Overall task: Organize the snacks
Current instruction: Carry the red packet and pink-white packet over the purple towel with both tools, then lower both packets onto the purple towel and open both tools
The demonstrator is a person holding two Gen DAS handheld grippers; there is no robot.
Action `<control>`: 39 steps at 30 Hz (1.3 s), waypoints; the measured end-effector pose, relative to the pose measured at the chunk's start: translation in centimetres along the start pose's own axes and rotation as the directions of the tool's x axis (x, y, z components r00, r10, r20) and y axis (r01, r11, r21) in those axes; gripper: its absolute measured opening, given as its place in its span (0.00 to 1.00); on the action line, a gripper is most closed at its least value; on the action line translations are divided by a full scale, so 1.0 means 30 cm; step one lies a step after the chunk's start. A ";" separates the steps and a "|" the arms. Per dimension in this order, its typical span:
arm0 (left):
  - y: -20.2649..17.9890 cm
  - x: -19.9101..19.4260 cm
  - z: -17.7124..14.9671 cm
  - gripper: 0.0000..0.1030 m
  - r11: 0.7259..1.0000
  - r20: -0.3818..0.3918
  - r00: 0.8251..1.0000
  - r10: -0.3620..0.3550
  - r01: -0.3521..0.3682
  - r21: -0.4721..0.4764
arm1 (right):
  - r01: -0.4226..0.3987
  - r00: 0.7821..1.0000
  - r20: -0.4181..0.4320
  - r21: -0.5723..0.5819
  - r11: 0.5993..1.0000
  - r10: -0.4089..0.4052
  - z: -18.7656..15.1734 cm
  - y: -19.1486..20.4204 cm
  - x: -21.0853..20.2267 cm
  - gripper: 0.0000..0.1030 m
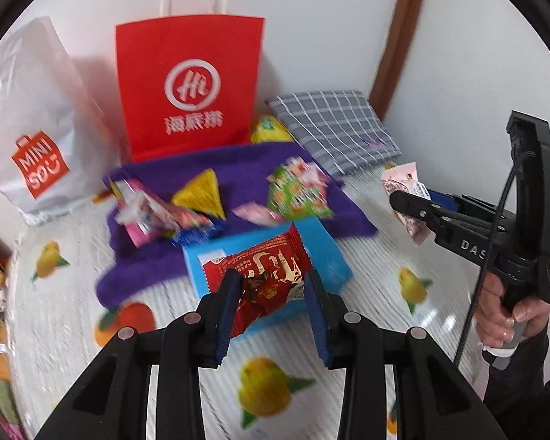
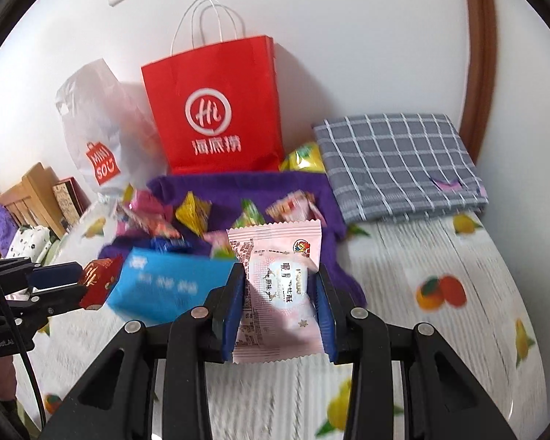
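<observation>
While each gripper carries one snack clear of the fruit-print table cover (image 1: 377, 271), the sorting looks to be mid-transfer rather than finished. Nearest the left wrist camera, the left gripper (image 1: 271, 293) has its jaws clamped on a red snack packet (image 1: 267, 267), pinched at its lower edge so the wrapper stands up between them. Nearest the right wrist camera, the right gripper (image 2: 280, 304) has its jaws closed on a pink snack packet (image 2: 275, 282), gripped by both side edges so it hangs flat. Just beyond both lies a blue box (image 1: 330, 253), partly on the purple towel (image 1: 238, 168), probably the container meant for the sorted pieces. Loose snacks (image 1: 297, 190) are scattered across that towel, well apart from one another. Farther back, a red paper bag (image 1: 190, 84) and a white plastic bag (image 1: 36, 128) stand against the wall, with a folded checked cloth (image 1: 333, 128) beside them.
</observation>
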State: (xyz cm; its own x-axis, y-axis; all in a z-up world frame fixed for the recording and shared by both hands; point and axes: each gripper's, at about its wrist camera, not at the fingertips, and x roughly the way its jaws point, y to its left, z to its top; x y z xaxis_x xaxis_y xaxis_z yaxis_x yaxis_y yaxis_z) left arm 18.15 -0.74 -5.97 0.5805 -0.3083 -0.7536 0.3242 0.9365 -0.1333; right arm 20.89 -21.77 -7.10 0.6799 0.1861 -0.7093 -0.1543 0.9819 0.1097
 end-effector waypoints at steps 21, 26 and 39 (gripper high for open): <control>0.103 0.272 0.281 0.34 0.995 -0.009 0.995 0.097 -0.097 -0.020 | -0.020 0.999 -0.042 0.008 1.000 0.021 0.221 -0.030 0.338 0.35; 0.126 0.367 0.303 0.34 0.991 -0.048 0.990 0.130 -0.132 -0.025 | -0.026 0.995 -0.099 0.015 1.000 0.027 0.217 -0.031 0.455 0.35; 0.168 0.496 0.282 0.36 0.989 -0.131 0.985 0.115 -0.126 -0.080 | -0.057 0.987 -0.151 0.025 0.998 0.060 0.194 -0.027 0.551 0.41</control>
State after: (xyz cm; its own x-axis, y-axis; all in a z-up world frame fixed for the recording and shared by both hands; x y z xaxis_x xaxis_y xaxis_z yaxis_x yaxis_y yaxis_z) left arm 34.74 -2.01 -12.40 0.5107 -0.1742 -0.8419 0.1879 0.9782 -0.0885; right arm 36.44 -19.27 -14.86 0.5535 0.2374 -0.7983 -0.1745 0.9703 0.1676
